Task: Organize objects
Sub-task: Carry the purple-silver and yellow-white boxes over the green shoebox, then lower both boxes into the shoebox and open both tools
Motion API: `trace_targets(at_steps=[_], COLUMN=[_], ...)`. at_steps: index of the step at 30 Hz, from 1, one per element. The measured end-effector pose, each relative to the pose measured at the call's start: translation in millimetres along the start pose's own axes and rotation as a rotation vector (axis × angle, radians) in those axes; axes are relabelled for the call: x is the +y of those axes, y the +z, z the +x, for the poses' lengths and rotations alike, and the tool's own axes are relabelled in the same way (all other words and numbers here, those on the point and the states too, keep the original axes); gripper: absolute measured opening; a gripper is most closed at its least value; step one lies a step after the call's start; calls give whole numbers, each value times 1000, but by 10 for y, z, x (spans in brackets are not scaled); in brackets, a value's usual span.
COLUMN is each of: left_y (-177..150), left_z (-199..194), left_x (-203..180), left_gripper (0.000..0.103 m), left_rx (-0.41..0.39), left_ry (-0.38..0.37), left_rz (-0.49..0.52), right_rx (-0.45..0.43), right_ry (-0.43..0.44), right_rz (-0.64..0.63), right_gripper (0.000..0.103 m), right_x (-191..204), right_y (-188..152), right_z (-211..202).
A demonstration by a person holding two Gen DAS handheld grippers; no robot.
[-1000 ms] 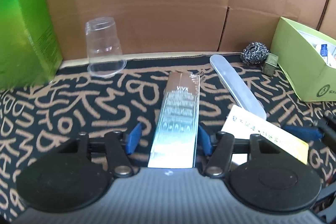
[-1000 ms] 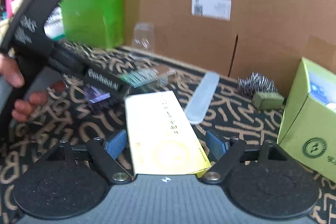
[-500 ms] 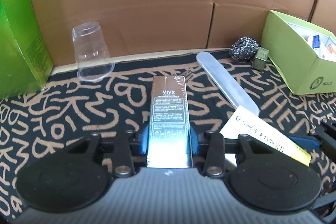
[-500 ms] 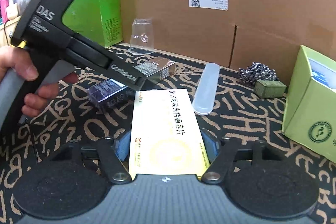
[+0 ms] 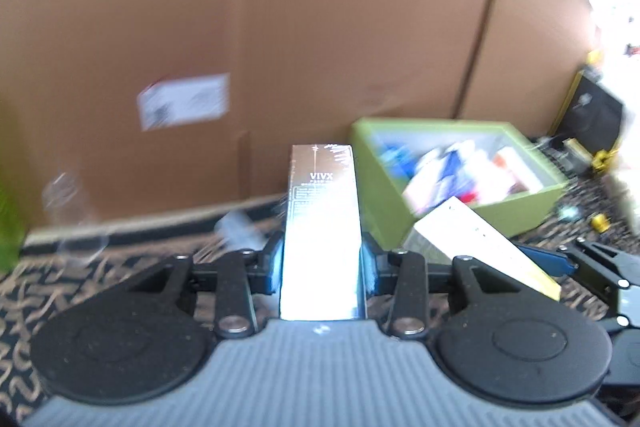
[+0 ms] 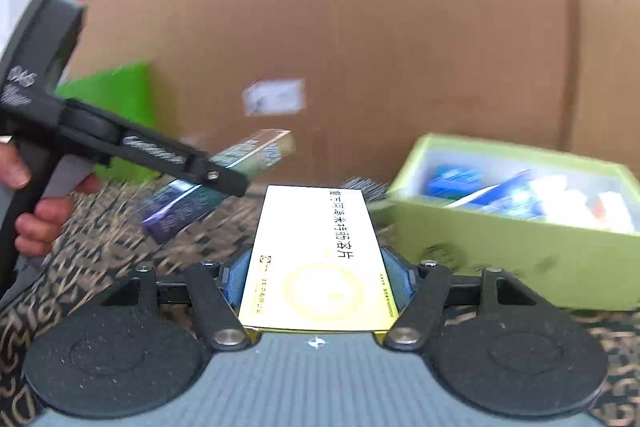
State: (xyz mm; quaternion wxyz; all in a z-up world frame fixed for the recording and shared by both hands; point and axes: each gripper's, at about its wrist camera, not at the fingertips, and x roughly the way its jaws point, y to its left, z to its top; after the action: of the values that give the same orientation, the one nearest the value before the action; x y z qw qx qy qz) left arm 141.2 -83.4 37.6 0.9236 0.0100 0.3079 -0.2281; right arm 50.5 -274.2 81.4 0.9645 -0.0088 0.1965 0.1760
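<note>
My left gripper (image 5: pixel 322 263) is shut on a long silver VIVX box (image 5: pixel 322 211) and holds it up off the patterned cloth, pointing toward the light green open box (image 5: pixel 460 223). My right gripper (image 6: pixel 318 279) is shut on a flat yellow-white medicine box (image 6: pixel 316 255), also lifted. The green box (image 6: pixel 516 247) sits just right of it, filled with several small packages. The yellow box (image 5: pixel 484 247) shows at the right of the left wrist view, and the left gripper with the silver box (image 6: pixel 256 151) shows at the left of the right wrist view.
A cardboard wall (image 5: pixel 280 27) stands behind everything. A clear plastic cup (image 5: pixel 72 223) stands upside down at the left, by a bright green carton (image 6: pixel 116 99). A dark purple box (image 6: pixel 180 215) lies on the cloth. Steel wool (image 6: pixel 364 185) sits left of the green box.
Both grippers have lifted their boxes off the cloth and swung right toward the light green box, which now looks closer and shows its inside. Both views are motion-blurred.
</note>
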Motion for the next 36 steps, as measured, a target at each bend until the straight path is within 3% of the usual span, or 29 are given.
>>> trace_targets(at_steps=[8,12,15,17,18,21,24,27,28,32,33,36], left_y=[518,650,660,591,536,421,356,340,322,287,256,142], left_z=[477,888,1221,1311,1305,1234,1100,875,782,500,440,322], left_x=[-767,-1022,-1053,-1054,-1027,-846,-683,-526,-443,-132,-30,281], left_gripper=[38,38,39,81,85,86,87,96,102,103,103,103], left_rx=[-25,-10,1,-23,-44,-56,-72,-115,-132,-132,-125,-110], left_ry=[-120,-95,-92,-57,-29,-40,-32,6,31,154,177,219], left_rz=[68,81,97,116,107,94,77,50,32,-33,-53,-108], right_rx=[-147,-187,-184,-184,-158,-33,-56,-103,-130,-205,-210,-174], right_ry=[-294,-416,-439,-451,-447,-449,-465,-501,-491,-340,-275,-103], right_rz=[87,103,129,129,120,105,108,116,117,90,80,51], right_gripper=[71,71,71,72,83,86,86,86,86,86,82,59], right_x=[-749,-1121,-1357,-1475,-1536,-1604,-1581,-1471,-1415,-1016,-872,-466], right_y=[276,364,399,384,362,263,131,152,179,332,356,369], right_z=[-216,-77,113,289,397,642,648,542,460,278,278,426])
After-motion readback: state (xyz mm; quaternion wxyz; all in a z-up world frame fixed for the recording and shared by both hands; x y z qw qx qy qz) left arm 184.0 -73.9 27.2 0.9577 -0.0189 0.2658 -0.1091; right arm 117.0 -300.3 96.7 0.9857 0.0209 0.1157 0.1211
